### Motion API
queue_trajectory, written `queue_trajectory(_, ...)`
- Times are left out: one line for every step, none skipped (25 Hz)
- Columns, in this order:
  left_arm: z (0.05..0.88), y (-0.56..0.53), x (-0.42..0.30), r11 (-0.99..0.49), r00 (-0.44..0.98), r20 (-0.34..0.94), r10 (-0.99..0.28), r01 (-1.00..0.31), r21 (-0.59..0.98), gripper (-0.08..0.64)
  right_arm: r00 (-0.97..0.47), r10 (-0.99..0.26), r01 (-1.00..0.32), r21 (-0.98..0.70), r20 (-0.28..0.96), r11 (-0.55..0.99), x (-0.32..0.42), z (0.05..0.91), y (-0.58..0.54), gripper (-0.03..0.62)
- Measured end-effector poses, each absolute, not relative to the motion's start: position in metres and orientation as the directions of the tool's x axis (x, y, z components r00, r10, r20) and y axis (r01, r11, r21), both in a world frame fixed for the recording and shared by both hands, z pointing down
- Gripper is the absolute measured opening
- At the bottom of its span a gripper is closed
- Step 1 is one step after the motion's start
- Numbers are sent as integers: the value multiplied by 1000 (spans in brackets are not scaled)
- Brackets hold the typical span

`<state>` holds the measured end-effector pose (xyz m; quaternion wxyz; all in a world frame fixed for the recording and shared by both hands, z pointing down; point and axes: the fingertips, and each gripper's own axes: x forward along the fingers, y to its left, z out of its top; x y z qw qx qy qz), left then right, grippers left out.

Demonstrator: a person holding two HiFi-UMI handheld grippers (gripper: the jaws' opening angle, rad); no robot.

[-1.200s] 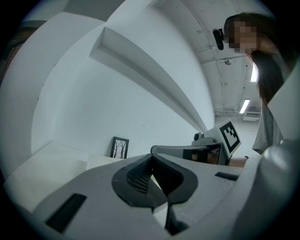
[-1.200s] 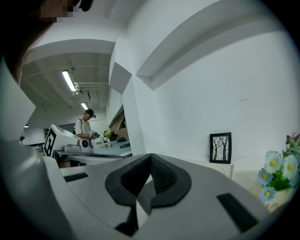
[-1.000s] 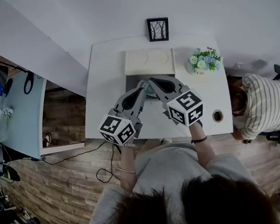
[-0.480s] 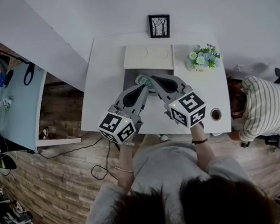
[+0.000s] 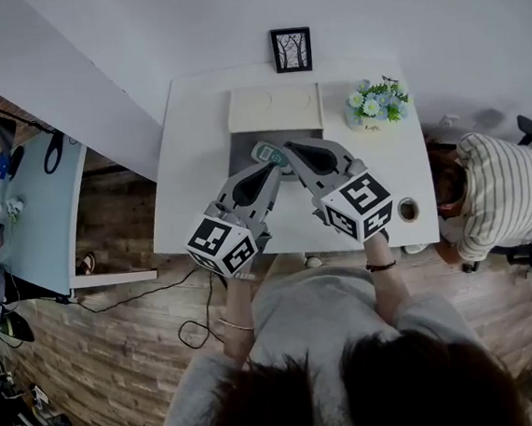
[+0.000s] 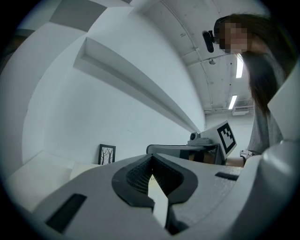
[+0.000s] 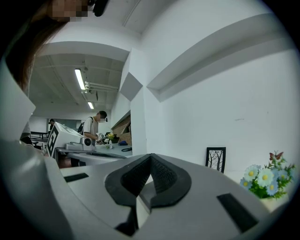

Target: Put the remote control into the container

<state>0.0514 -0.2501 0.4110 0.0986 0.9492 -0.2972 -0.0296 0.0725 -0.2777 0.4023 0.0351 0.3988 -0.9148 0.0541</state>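
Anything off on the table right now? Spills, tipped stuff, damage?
Nothing stands out. The picture frame and the flowers stand upright at the back of the table. The remote control lies mid-table, partly hidden. No spill or damage is visible.

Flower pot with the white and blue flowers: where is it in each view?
Head view: flower pot at the table's far right corner.
Left gripper view: not in it.
Right gripper view: lower right edge.
Shared landmark: framed tree picture at the wall; top centre in the head view, lower left in the left gripper view, lower right in the right gripper view.
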Motion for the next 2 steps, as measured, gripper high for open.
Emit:
queue_trajectory(411, -249, 53, -806, 823, 2, -567, -556, 203, 3, -677, -728, -735, -70, 106, 674, 75, 402, -277, -2)
queue_trajectory(411, -248, 55, -808, 825, 2, -565, -553, 201, 3, -675, -730, -737, -70, 104, 672, 77, 402, -276, -2)
